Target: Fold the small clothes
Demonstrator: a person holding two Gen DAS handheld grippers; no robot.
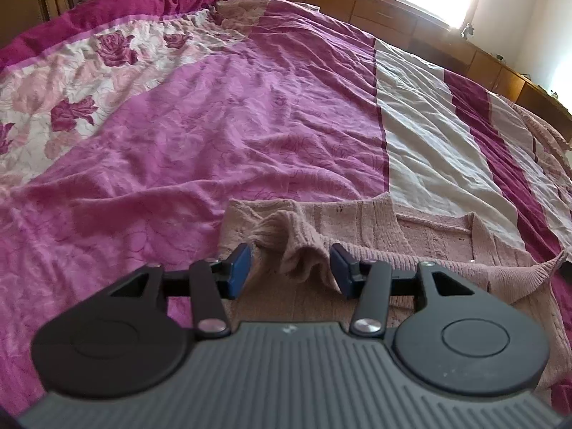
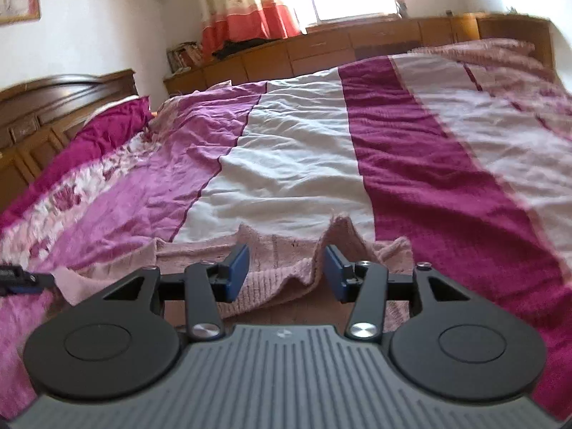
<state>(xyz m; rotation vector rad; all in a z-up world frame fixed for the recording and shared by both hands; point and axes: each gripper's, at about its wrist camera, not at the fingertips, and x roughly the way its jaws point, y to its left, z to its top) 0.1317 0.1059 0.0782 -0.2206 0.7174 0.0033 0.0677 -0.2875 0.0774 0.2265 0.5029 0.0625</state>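
A dusty-pink knitted garment [image 1: 422, 246] lies flat on the bedspread, partly folded, with a rumpled fold standing up at its near edge. My left gripper [image 1: 291, 268] is open over that edge; a bunched sleeve end [image 1: 286, 236] sits loosely between its blue pads [image 1: 237, 268]. In the right wrist view the same pink knit [image 2: 271, 250] spreads in front, and my right gripper [image 2: 286, 268] is open, a raised ridge of knit between its pads without being pinched. The left gripper's tip [image 2: 21, 279] shows at the far left of that view.
The bed is covered by a wrinkled spread in magenta, pink and white stripes [image 2: 296, 164] with a rose print [image 1: 71, 82]. A wooden headboard [image 2: 53, 100] and low wooden cabinets [image 2: 321, 50] run along the walls. A bright window with a red-edged curtain [image 2: 250, 7] is beyond.
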